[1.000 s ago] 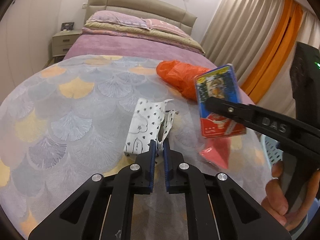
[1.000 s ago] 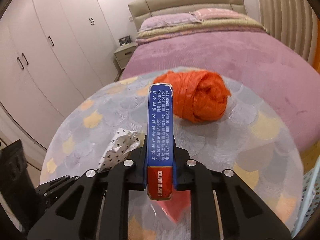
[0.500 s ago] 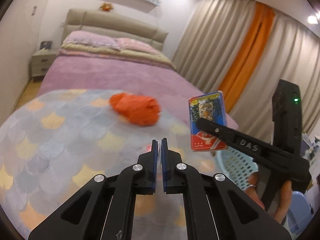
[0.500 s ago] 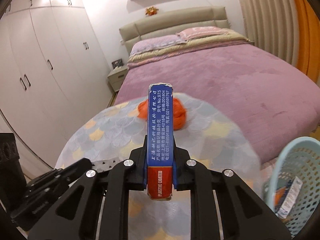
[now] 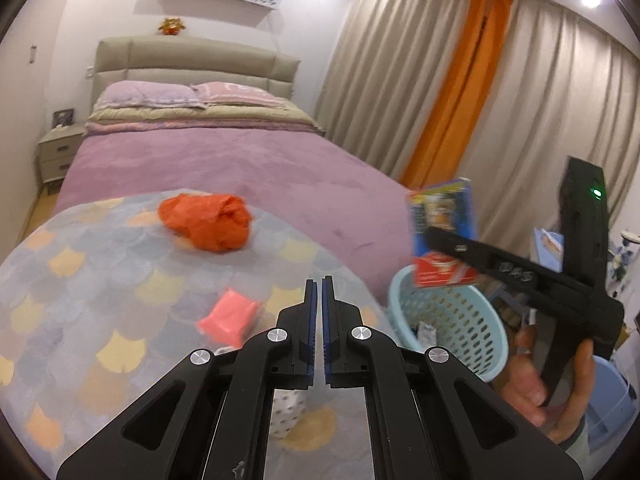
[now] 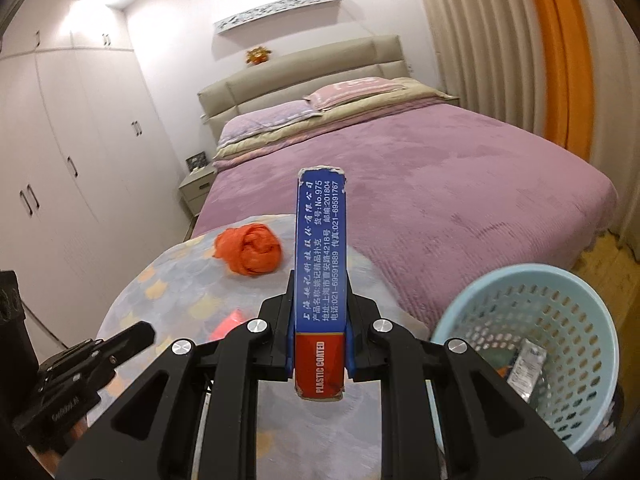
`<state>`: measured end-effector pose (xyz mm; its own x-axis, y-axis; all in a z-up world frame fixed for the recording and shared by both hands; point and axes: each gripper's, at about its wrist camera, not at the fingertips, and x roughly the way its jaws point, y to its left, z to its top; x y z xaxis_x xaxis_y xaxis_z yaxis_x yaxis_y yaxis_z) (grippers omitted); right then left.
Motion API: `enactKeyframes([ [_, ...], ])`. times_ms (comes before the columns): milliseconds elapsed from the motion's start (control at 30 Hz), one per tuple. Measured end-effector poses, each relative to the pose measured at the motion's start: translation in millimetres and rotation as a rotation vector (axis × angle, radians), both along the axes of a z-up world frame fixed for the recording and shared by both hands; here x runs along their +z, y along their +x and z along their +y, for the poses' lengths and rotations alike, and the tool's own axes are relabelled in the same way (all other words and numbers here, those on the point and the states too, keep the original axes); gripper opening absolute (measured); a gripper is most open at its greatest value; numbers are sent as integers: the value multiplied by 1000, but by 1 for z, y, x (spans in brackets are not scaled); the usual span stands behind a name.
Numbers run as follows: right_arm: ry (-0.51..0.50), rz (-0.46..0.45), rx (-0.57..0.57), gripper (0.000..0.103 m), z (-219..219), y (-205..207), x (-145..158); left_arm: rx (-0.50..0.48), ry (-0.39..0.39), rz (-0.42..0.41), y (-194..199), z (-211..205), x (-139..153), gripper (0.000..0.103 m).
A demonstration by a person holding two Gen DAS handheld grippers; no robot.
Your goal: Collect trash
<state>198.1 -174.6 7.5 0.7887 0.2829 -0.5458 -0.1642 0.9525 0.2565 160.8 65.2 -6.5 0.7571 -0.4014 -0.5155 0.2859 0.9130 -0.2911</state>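
Big picture first: one round worktop point(image 5: 100, 280) under a scallop-print cloth, and it's not cleared yet. One pale blue basket point(image 6: 520, 270) stands off the edge, down at 4 o'clock in the right wrist view, and there's trash in it already: one white wrapper point(image 6: 528, 364) plus something orange beside it, too small to name. So I'd call this partway done.

Left on the cloth: one crumpled orange bag point(image 5: 206, 222) up at 11 o'clock in the left view, well apart from everything else.

In the air: one blue card box point(image 6: 320, 272), clamped edge-on in the right hand-held gripper point(image 6: 320, 320), carried above the worktop's rim with the basket just off to 4 o'clock. By my read, a drop comes next.

The left hand-held gripper point(image 5: 319, 284) has its jaws drawn nearly together, nothing showing at the tips. One spotted paper point(image 5: 286, 412) peeks out beneath its frame at 6 o'clock; pinched or lying loose, I cannot tell.

Smallest: one pink packet point(image 5: 230, 320) on the cloth at 9 o'clock of those tips.
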Motion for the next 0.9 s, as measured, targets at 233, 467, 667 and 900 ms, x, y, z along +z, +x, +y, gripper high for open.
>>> enactKeyframes([
  [233, 35, 26, -3, 15, -20, -6, -9, 135, -17, 175, -9, 49, -47, 41],
  [467, 46, 37, 13, 15, -16, -12, -16, 112, -121, 319, -1, 48, -77, 75],
  [667, 61, 27, -6, 15, -27, -15, -18, 226, -164, 441, 20, 32, -96, 81],
  [900, 102, 60, -38, 15, -51, -10, -28, 267, 159, 407, 27, -18, -97, 56],
])
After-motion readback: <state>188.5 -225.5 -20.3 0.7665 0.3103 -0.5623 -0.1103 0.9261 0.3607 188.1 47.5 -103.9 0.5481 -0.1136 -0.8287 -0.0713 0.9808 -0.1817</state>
